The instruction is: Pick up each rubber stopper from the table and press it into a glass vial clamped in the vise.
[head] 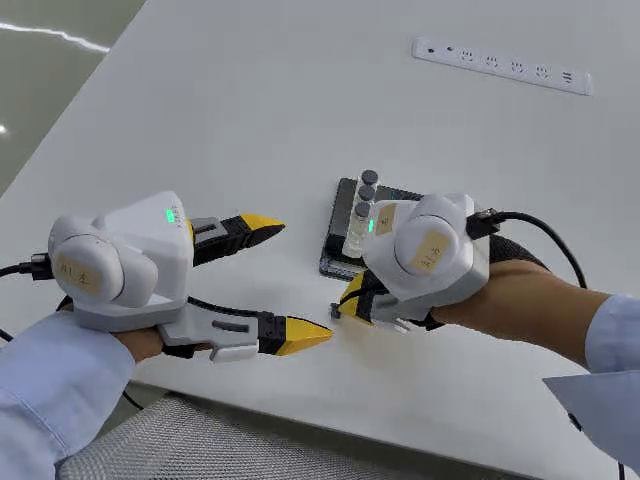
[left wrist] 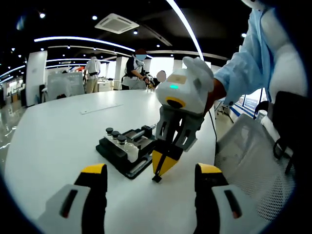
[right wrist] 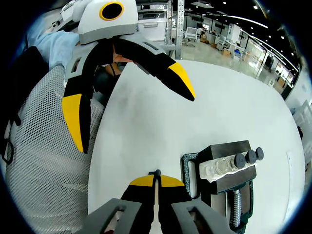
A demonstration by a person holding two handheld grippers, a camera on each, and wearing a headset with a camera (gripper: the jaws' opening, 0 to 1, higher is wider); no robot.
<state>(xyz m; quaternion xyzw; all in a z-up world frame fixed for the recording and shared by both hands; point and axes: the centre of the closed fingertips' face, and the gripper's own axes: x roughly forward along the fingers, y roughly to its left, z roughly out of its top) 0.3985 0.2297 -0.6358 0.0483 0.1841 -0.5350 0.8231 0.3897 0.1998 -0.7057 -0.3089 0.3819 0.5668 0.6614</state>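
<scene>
A black vise (head: 338, 262) on the white table (head: 250, 120) clamps a row of glass vials (head: 357, 233), three of them capped with dark stoppers (head: 368, 178). Just in front of the vise, my right gripper (head: 340, 308) points down at the table. Its jaws are shut, and a small dark piece that looks like a rubber stopper (left wrist: 157, 179) pokes out at their tips. From its own view, the right gripper (right wrist: 156, 175) has the vise (right wrist: 229, 184) to its right. My left gripper (head: 290, 280) hovers open and empty left of the vise, facing the right gripper (left wrist: 159, 174).
A white power strip (head: 503, 65) lies at the far right of the table. A grey mesh chair (head: 200, 440) sits below the near table edge. A black cable (head: 540, 230) trails from the right gripper. People stand far behind the table (left wrist: 134, 68).
</scene>
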